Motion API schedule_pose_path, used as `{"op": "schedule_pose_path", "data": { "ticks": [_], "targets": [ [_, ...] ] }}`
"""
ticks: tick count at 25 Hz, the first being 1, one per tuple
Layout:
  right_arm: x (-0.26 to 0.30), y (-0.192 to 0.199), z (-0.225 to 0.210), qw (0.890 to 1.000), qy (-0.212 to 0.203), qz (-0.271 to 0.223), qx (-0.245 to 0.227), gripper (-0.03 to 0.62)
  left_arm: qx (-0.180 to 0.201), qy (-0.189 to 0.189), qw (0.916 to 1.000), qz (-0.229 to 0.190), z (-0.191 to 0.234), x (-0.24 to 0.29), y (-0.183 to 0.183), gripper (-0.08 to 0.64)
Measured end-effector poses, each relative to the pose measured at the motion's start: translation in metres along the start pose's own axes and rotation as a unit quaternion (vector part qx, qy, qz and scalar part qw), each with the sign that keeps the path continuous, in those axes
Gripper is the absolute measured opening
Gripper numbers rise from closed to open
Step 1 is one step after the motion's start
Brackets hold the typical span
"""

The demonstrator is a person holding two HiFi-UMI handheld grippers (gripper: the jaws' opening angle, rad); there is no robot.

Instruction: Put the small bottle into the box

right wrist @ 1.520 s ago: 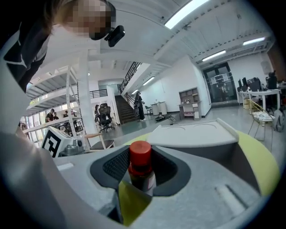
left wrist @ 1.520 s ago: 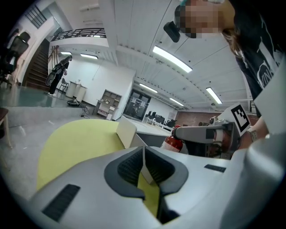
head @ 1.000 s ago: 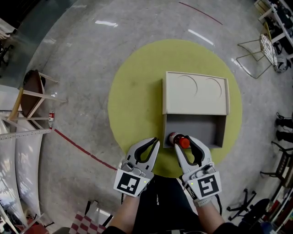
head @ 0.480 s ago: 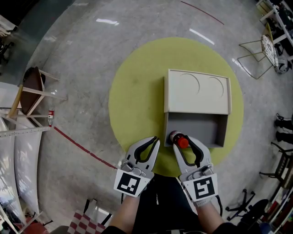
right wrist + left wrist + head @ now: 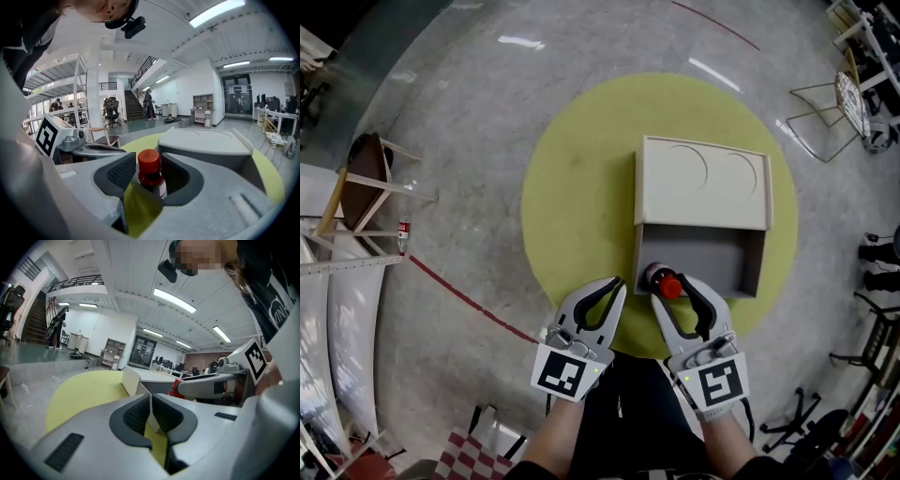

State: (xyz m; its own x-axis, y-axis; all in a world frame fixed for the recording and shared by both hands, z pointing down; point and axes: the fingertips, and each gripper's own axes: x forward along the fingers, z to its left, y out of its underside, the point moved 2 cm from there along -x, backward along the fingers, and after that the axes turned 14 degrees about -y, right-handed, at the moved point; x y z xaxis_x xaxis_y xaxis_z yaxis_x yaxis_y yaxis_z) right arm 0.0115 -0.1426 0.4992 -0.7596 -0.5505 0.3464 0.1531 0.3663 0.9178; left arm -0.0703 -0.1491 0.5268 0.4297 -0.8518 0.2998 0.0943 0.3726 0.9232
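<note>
From the head view, a beige rectangular box (image 5: pixel 759 267) sits on a round yellow mat (image 5: pixel 581 187) on the grey concrete floor (image 5: pixel 469 112). Its flat lid (image 5: pixel 703 187), embossed with two circles, lies open on the far side. The small bottle with a red cap (image 5: pixel 666 282) is at the near-left corner of the open grey compartment, between the tips of the right gripper (image 5: pixel 671 289). Whether it rests on the box's bottom cannot be told. The left gripper (image 5: pixel 617 284) hangs just beside it, over the mat and outside the box's left wall.

In the left gripper view, the two dark ribbed pads meet along a thin line with nothing between them. Beyond them are the yellow mat and the box's pale corner, and to the right a sliver of the red cap beside the right gripper's grey finger.

In the right gripper view, the bottle stands upright between the jaws, cap up, with the box's lid behind it. The jaws stand wide and have just been opening. The pads flank the bottle closely on both sides rather than squeezing it.
</note>
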Motion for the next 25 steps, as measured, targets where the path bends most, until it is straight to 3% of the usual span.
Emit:
{"op": "schedule_pose_path", "data": {
  "ticks": [6, 16, 21, 25],
  "targets": [
    [-0.005, -0.004, 0.003, 1.000, -0.012, -0.013, -0.004, 0.166, -0.004, -0.004, 1.0000, 0.001, -0.001, -0.002, 0.000, 0.021],
    [-0.028, -0.012, -0.009, 0.999, -0.003, -0.041, 0.028, 0.164, 0.010, 0.002, 0.9999, -0.008, -0.013, -0.001, -0.015, 0.021],
    [-0.039, -0.019, -0.017, 0.998, 0.007, -0.050, 0.044, 0.121, 0.014, 0.005, 0.9999, -0.008, -0.019, 0.000, -0.025, 0.021],
    [-0.049, -0.020, -0.026, 0.996, 0.018, -0.053, 0.068, 0.064, -0.007, -0.007, 0.9998, -0.018, -0.014, 0.003, -0.036, 0.021]
  ]
}}
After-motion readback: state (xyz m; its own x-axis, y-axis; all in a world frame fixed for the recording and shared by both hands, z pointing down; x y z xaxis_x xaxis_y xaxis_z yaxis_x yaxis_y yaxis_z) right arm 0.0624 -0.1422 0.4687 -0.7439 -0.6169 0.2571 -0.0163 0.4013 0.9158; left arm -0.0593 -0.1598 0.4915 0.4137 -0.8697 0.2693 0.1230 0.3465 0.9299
